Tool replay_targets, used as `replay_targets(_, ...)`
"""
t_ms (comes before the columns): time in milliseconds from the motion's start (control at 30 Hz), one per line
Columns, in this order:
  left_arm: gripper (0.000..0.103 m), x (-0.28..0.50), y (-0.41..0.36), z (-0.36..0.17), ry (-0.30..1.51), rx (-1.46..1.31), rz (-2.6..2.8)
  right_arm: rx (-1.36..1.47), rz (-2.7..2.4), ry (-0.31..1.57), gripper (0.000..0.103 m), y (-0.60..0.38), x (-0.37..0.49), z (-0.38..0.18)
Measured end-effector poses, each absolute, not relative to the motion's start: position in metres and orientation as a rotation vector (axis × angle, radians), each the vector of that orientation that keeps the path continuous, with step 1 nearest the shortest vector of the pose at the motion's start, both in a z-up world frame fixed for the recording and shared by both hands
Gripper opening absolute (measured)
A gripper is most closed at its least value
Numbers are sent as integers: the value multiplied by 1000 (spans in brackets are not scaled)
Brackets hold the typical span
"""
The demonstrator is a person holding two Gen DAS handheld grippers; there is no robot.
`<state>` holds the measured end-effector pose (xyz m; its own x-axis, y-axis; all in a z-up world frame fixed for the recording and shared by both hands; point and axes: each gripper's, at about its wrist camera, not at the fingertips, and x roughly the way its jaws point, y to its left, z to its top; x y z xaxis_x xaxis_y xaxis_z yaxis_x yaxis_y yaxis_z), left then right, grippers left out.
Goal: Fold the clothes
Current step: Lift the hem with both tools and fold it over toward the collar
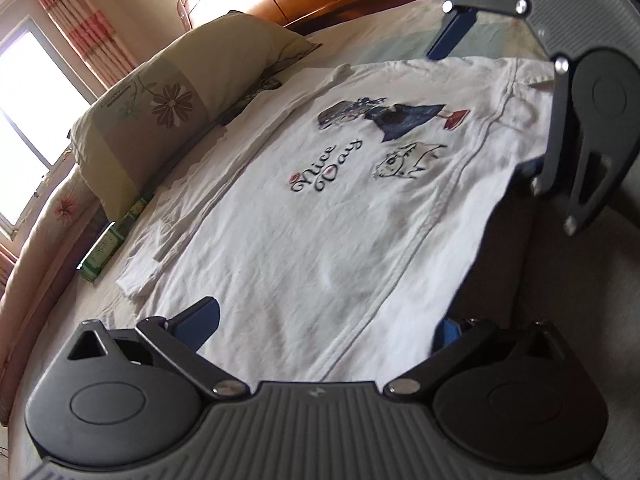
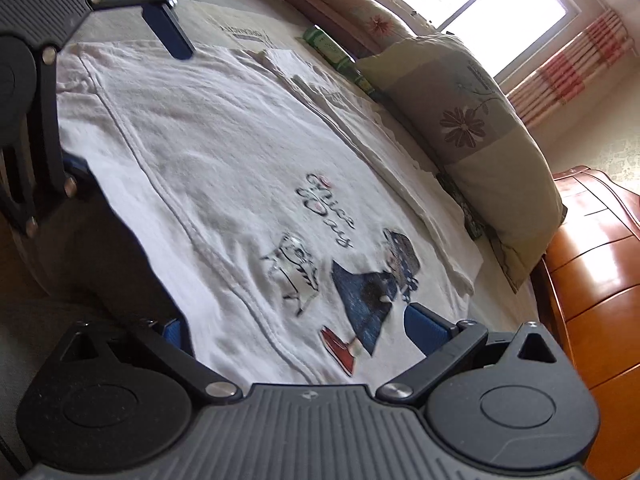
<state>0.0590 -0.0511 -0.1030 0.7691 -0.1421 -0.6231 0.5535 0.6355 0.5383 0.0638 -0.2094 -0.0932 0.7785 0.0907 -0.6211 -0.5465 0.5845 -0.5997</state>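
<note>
A white printed T-shirt (image 1: 320, 208), soft, light and limp, is spread on the bed (image 1: 380, 46) ahead of both grippers. The left gripper (image 1: 324, 320) and right gripper (image 2: 296, 328) are held spread at its near edge. Opposite ends of that edge are judged the best hold.

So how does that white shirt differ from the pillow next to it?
The white shirt lies thin and spread out on the bed, while the pillow is plump and raised. The shirt carries a dark "Nice Day" print with figures; the pillow has beige and brown panels with a flower. Both are pale fabric.
</note>
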Motion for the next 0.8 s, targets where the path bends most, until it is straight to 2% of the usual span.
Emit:
replay_targets(167, 102, 59, -16, -102, 594, 750, -343, -946, 288, 586, 103, -242, 64, -101)
replay_targets(800, 103, 56, -36, -107, 453, 881, -310, -972, 202, 503, 103, -228, 66, -105)
